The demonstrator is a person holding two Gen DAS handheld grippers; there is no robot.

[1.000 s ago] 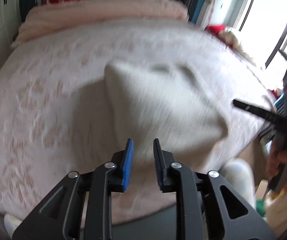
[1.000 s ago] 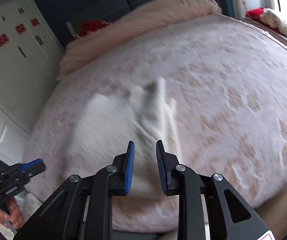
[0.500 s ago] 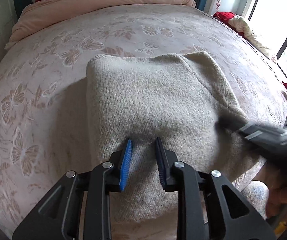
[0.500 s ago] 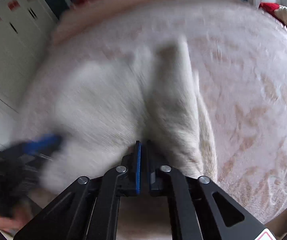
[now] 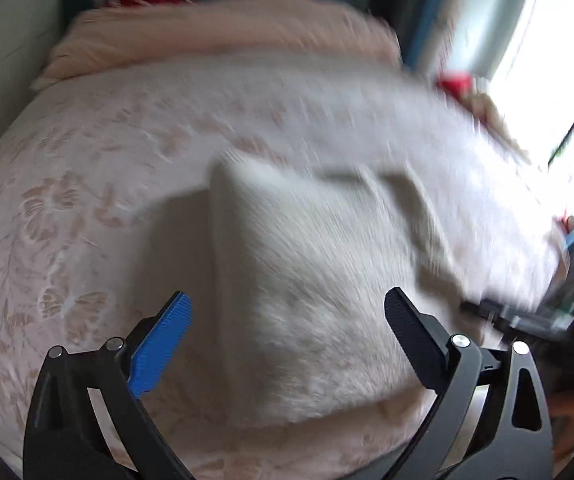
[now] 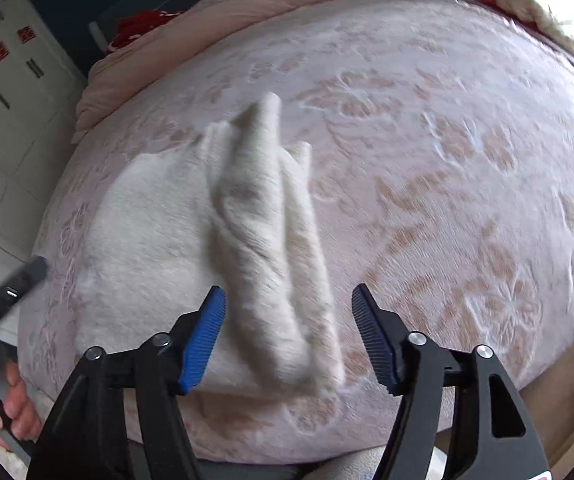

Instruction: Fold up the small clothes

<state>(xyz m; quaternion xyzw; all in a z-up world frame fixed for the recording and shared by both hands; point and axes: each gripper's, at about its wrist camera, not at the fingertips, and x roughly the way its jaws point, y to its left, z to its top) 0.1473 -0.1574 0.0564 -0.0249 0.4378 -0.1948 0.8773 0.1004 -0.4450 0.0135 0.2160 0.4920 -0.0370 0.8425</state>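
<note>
A cream knitted sweater (image 5: 311, 280) lies folded on the pink patterned bed (image 5: 67, 208), near its front edge. In the right wrist view the sweater (image 6: 159, 232) has its sleeves (image 6: 263, 240) laid in a long bunched strip along its right side. My left gripper (image 5: 287, 324) is open and empty, just above the sweater's near edge. My right gripper (image 6: 287, 320) is open and empty, with the sleeve strip's near end between its fingers. The left wrist view is motion-blurred.
A pink duvet (image 6: 247, 12) is piled at the head of the bed, with a red item (image 6: 143, 28) behind it. White cabinets (image 6: 3, 92) stand to the left. A window (image 5: 547, 60) and more clothes (image 6: 535, 12) are on the right side.
Both grippers have opened wide and pulled back from the sweater. The right gripper, shut on the sleeve half a second ago, has let it go.
</note>
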